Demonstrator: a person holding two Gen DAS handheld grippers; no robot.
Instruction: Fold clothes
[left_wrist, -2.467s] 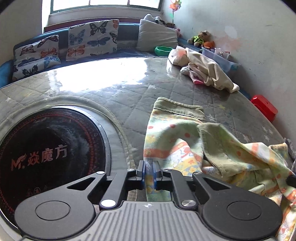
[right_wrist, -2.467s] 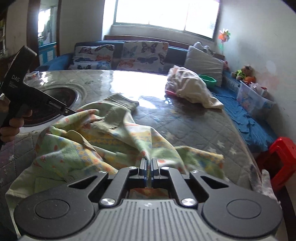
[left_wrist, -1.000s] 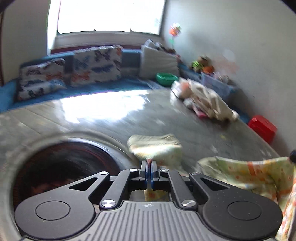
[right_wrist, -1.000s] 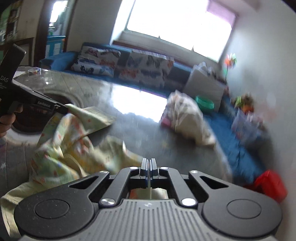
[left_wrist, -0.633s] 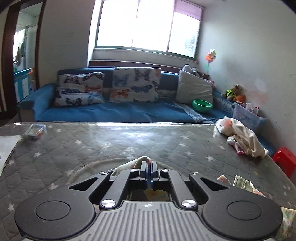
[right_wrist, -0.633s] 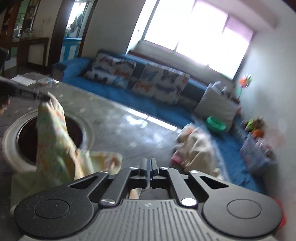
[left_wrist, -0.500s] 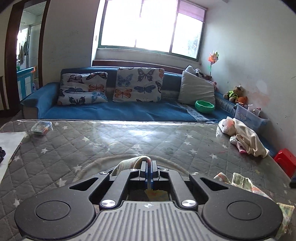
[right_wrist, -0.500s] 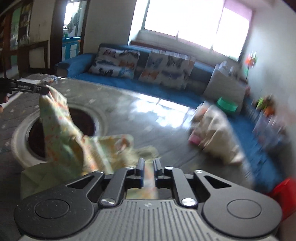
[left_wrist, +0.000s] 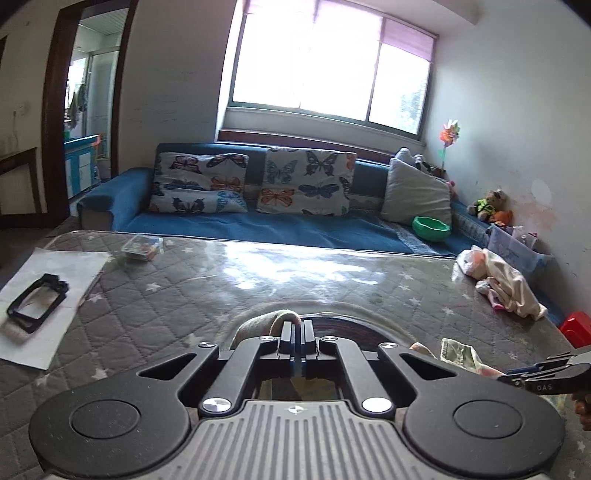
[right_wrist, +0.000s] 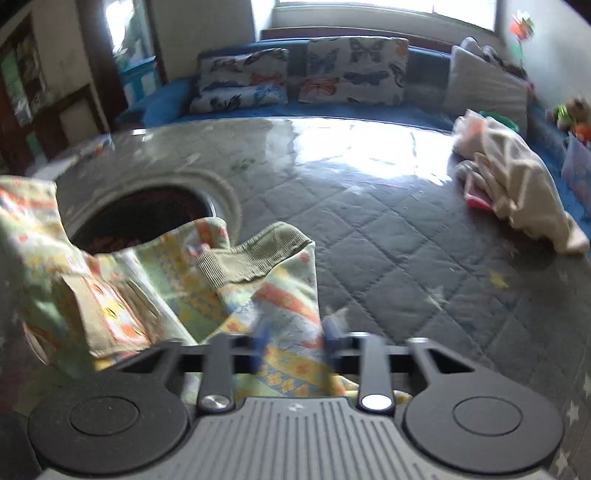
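The only legible text is the white lettering "DAS" on the black side of the right hand-held gripper (left_wrist: 517, 372), at about 4 o'clock in the left wrist view. Nothing can be read in the right wrist view.

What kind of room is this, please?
Most likely a home living room: a blue sofa with butterfly cushions under a window, and a quilt-covered table with a cream clothes pile.

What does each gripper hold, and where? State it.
Left gripper: shut on the patterned green-and-orange cloth garment, at an edge. Right gripper: open, holding nothing.
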